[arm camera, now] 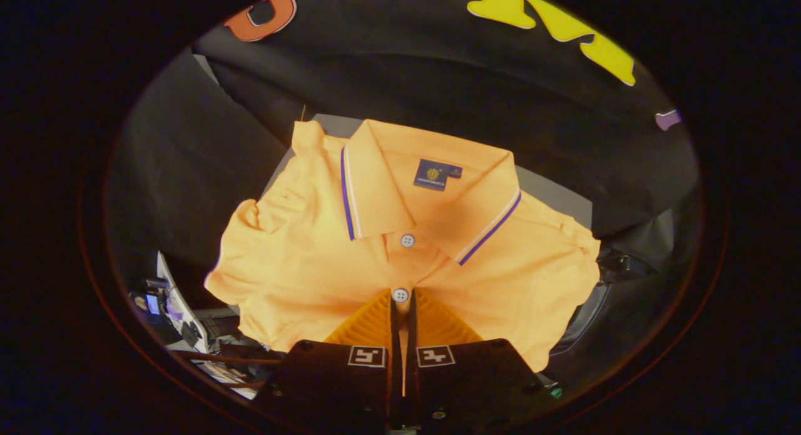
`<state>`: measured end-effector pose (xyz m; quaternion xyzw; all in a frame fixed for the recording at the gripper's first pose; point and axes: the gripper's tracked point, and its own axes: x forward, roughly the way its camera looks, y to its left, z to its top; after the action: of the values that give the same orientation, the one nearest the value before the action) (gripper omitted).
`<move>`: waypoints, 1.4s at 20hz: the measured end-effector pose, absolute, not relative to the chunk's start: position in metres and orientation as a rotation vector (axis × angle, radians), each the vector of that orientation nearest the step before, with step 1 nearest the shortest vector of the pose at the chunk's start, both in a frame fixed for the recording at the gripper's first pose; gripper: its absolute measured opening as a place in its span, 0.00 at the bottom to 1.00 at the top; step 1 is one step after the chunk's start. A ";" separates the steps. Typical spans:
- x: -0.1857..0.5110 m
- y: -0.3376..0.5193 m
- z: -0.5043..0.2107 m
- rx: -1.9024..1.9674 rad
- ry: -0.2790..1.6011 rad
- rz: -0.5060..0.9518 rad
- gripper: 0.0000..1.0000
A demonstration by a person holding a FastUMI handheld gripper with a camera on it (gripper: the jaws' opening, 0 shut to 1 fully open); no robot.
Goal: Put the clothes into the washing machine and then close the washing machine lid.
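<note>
**Polo shirt pinched at the placket**

An orange polo shirt [325, 247] spreads just ahead of and beyond the gripper [403, 307], collar farthest away, edged with blue and white stripes. The two fingers stand nearly together, clenched on the shirt's button placket just below the lower white button [400, 295]; a thin strip of fabric shows between them. A dark blue neck label [436, 174] carries writing too small to read.
</note>
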<state>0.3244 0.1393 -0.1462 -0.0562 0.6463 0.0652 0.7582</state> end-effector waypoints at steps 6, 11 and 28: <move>0.341 0.122 -0.100 -0.071 1.342 0.099 0.05; 0.346 0.112 -0.071 -0.041 1.297 0.025 0.05; 0.306 -0.078 -0.037 0.159 1.222 -0.172 0.05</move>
<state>0.3059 -0.0780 -0.0367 0.0744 0.5724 -0.0806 0.8126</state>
